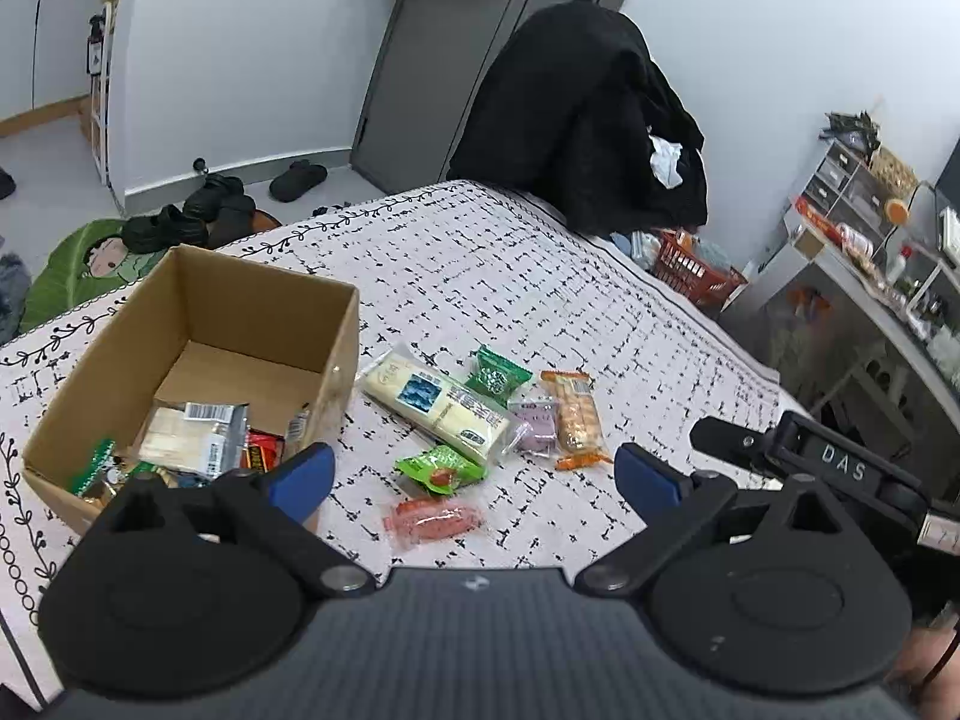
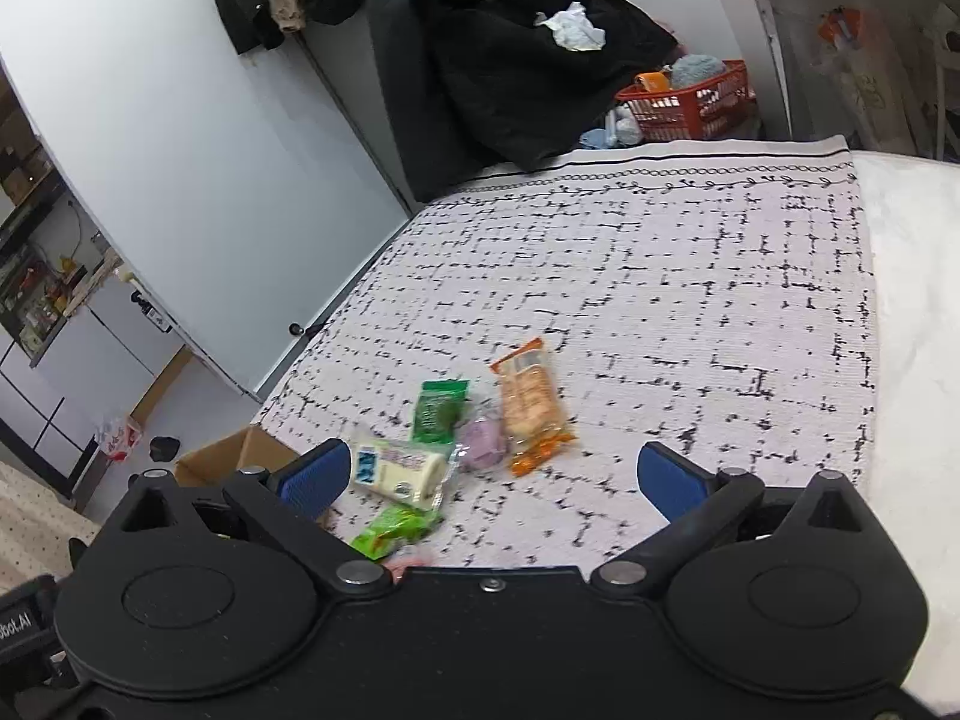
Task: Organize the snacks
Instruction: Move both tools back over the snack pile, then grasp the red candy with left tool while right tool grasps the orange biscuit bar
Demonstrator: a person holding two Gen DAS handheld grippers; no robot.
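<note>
An open cardboard box (image 1: 336,354) sits at the left of the patterned table and holds several snack packets (image 1: 192,441). Loose snacks lie to its right: a long cream packet (image 1: 438,405), a dark green packet (image 1: 497,371), a purple one (image 1: 536,425), an orange cracker packet (image 1: 576,411), a light green one (image 1: 441,465) and a pink one (image 1: 433,517). My left gripper (image 1: 474,480) is open and empty above the light green and pink packets. My right gripper (image 2: 492,477) is open and empty; the cream packet (image 2: 399,471) and orange packet (image 2: 531,405) lie ahead of it.
The table wears a white cloth with black dashes (image 1: 540,276). A chair draped in black clothes (image 1: 588,120) stands beyond its far edge. A red basket (image 1: 696,270) and grey shelving (image 1: 858,252) are at the right. The right gripper's body (image 1: 828,462) shows in the left wrist view.
</note>
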